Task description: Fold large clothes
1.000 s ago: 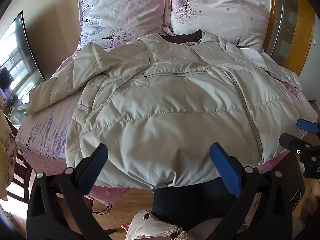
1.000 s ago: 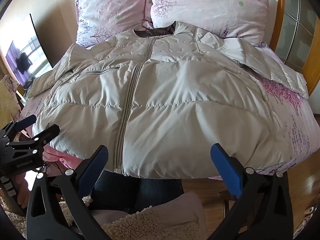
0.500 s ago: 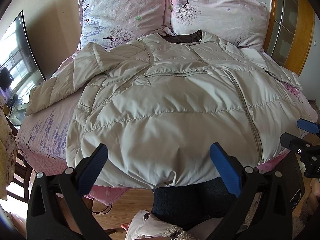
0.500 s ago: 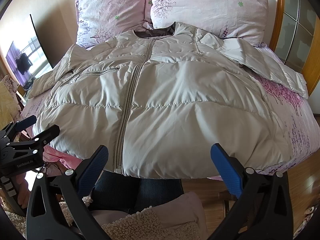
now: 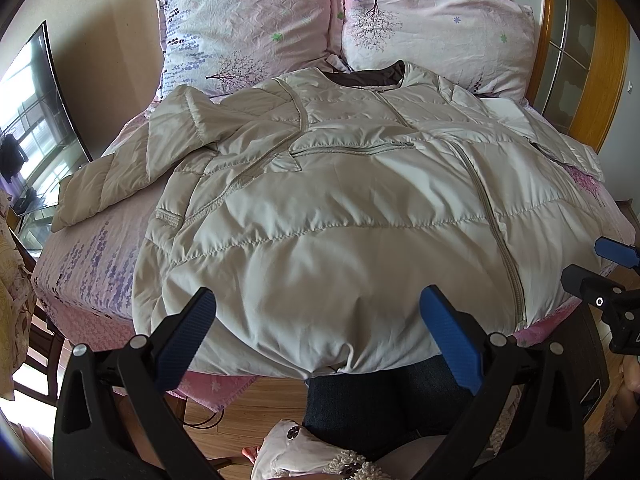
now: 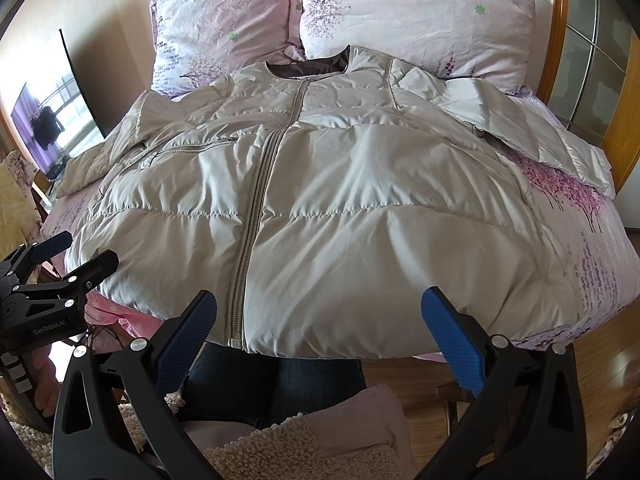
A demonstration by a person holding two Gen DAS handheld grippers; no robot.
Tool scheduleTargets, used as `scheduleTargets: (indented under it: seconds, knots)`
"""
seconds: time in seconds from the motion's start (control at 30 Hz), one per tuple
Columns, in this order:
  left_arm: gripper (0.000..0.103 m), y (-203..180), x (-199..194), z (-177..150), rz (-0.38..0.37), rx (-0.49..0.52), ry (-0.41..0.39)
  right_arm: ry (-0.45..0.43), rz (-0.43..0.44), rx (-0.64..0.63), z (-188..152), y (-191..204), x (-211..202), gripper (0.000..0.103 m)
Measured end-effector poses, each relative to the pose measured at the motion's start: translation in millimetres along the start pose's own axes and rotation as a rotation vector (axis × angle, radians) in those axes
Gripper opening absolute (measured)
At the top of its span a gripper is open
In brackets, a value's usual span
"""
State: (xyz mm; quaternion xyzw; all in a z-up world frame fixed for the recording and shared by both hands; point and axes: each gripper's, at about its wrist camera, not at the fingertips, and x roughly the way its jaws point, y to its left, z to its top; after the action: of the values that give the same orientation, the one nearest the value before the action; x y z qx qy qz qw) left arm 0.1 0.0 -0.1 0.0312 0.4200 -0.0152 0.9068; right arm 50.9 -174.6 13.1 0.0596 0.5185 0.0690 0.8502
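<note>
Left gripper (image 5: 318,326) fingers spread wide, nothing between them, hovering at the near edge of the bed (image 5: 80,264). Ahead of its fingers: beige puffer jacket (image 5: 340,208) lying flat, front up, zipped, hem draped over the near bed edge just past the fingertips. Jacket's sleeve (image 5: 120,172) stretches out left of the left fingers onto the pink sheet, folded at the elbow. Far beyond the fingers, two pink floral pillows (image 5: 256,24) at the headboard, jacket collar touching them. TV screen (image 5: 28,120) far left.

Right gripper (image 6: 320,328) fingers also spread, empty, at the hem. Zipper (image 6: 256,216) runs straight ahead just right of its left finger. Other sleeve (image 6: 520,128) lies out to the right, beyond the right finger. Left gripper shows at the left edge of the right wrist view.
</note>
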Motion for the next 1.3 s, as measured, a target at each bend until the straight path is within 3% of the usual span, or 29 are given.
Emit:
scheduleTargets:
  seconds: [1.3]
  knots:
    - [0.101, 0.3, 0.0, -0.1, -0.001, -0.001, 0.005, -0.002, 0.006, 0.004, -0.1, 0.3, 0.4, 0.102]
